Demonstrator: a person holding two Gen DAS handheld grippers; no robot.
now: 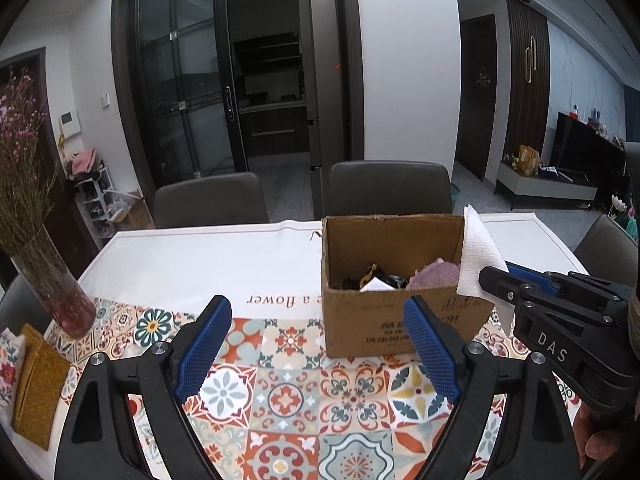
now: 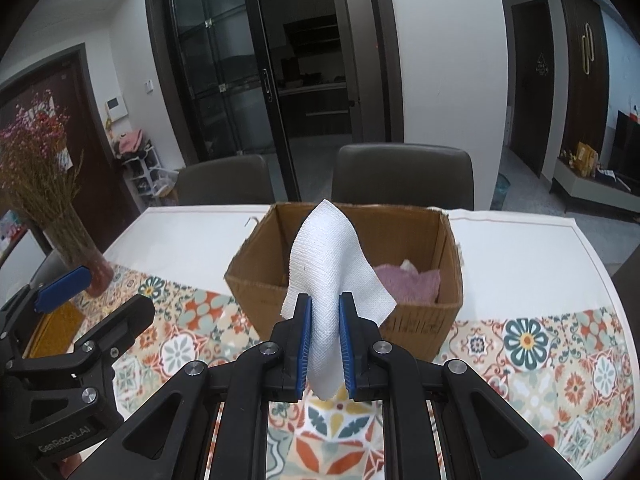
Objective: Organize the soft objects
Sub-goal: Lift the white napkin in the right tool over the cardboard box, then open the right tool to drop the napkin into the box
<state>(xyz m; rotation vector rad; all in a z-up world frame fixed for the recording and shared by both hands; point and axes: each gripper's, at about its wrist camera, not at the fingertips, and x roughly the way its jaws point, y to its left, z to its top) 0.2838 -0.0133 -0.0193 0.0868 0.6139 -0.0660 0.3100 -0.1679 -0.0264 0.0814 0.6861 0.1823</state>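
An open cardboard box [image 1: 400, 320] [image 2: 416, 320] stands on the patterned tablecloth. Inside lie a pink cloth [image 1: 434, 274] [image 2: 408, 284] and dark items with a white scrap [image 1: 374, 280]. My right gripper [image 2: 325, 304] is shut on a white cloth [image 2: 330, 264] and holds it up just in front of the box; the cloth also shows in the left wrist view [image 1: 478, 256] at the box's right side, with the right gripper [image 1: 496, 276] behind it. My left gripper [image 1: 316, 312] is open and empty, in front of the box's left part.
A glass vase of dried pink flowers [image 1: 56, 288] [image 2: 76, 248] stands at the table's left. A mustard-yellow folded cloth [image 1: 38, 384] lies at the left near edge beside a floral one [image 1: 8, 364]. Two grey chairs [image 1: 388, 186] stand behind the table.
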